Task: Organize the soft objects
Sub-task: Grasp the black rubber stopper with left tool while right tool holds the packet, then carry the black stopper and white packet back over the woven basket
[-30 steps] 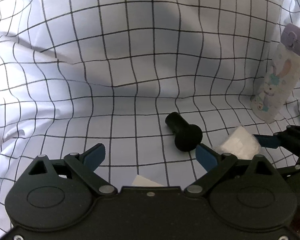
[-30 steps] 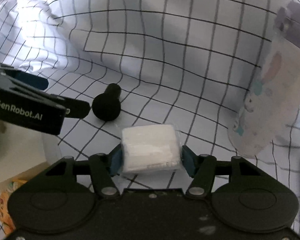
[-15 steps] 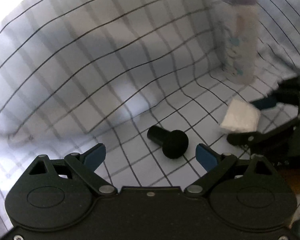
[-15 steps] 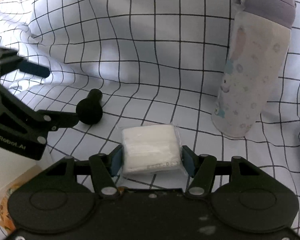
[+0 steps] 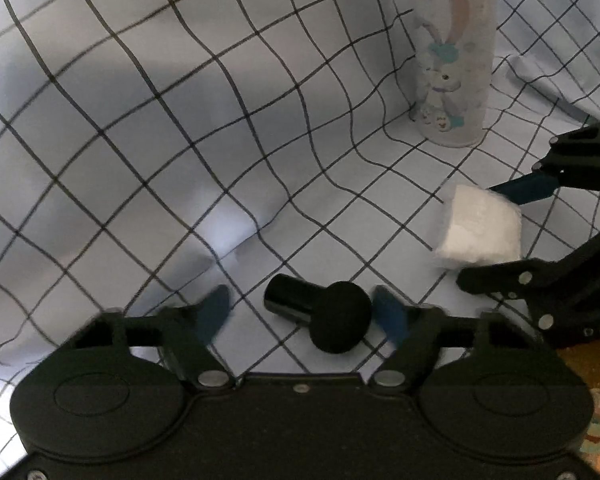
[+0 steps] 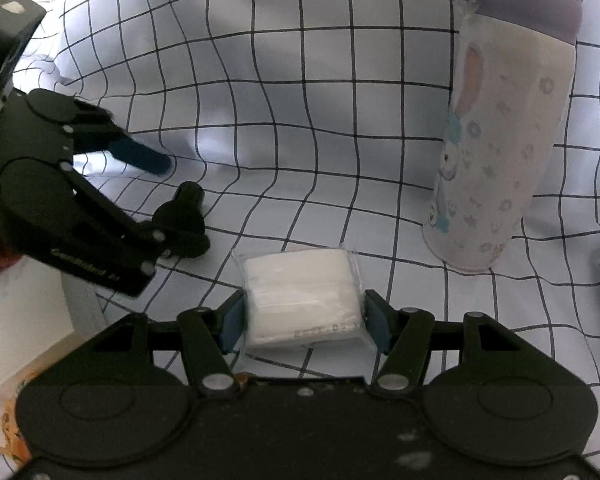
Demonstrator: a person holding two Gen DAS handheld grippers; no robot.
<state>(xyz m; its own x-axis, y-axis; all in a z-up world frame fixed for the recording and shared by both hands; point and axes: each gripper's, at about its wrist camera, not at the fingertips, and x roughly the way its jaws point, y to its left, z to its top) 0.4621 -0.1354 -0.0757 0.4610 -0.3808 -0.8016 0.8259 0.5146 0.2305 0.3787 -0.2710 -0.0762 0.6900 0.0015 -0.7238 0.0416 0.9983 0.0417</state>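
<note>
A white tissue pack in clear wrap (image 6: 302, 294) sits between the blue pads of my right gripper (image 6: 304, 322), which is shut on it just above the checked cloth. It also shows in the left wrist view (image 5: 480, 228). A black mushroom-shaped object (image 5: 324, 316) lies on the cloth between the open fingers of my left gripper (image 5: 304, 316). It also shows in the right wrist view (image 6: 182, 220), with the left gripper (image 6: 160, 200) around it.
A pale bottle with a rabbit print and a purple lid (image 6: 500, 140) stands upright at the right, also in the left wrist view (image 5: 452, 60). The white checked cloth (image 5: 140, 120) is rumpled and rises behind. A white box (image 6: 24, 320) stands at the lower left.
My left gripper has moved forward and its open fingers now straddle the black object. My right gripper still holds the tissue pack and has shifted toward the bottle.
</note>
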